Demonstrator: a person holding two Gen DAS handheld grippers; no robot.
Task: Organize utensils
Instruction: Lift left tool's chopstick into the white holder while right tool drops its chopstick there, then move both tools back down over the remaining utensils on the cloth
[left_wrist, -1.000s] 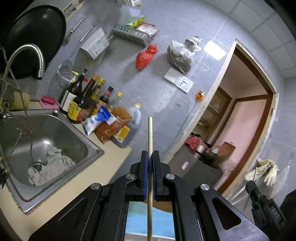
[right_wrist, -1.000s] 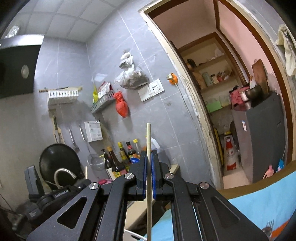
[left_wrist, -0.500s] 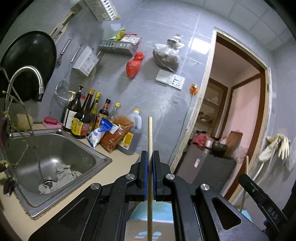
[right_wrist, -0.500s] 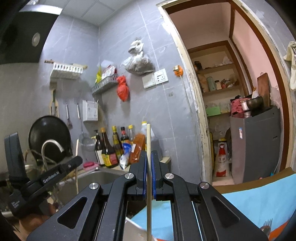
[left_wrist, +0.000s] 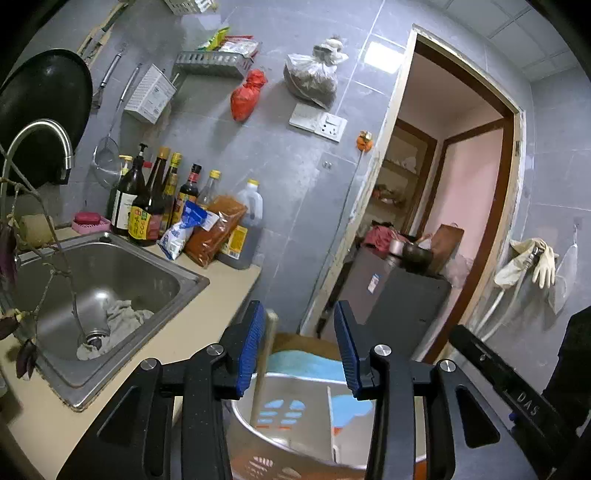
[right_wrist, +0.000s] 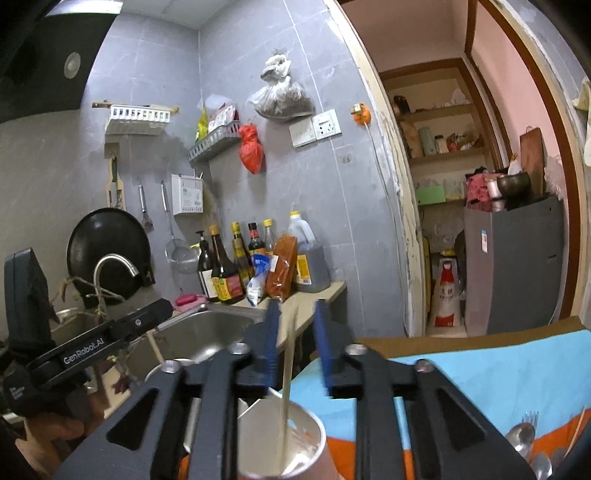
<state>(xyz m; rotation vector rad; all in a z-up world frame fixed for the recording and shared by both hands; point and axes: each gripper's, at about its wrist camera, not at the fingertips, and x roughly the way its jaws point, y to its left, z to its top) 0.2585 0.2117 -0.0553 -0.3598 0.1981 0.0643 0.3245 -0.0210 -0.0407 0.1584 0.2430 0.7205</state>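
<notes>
Both grippers, left gripper (left_wrist: 300, 345) and right gripper (right_wrist: 294, 338), have jaws opening around pale, stiff, light wooden chopsticks (left_wrist: 265, 350) (right_wrist: 287, 373) apparently dropping, blurred, into a divided steel utensil cup (right_wrist: 306, 435) at six o'clock; best pinched mid-shaft.

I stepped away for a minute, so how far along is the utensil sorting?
Done: nothing settled in the holder yet. In hand: the left gripper and right gripper are opening, each letting a chopstick drop into it. Left: spoons and a fork lie on the cloth.
</notes>
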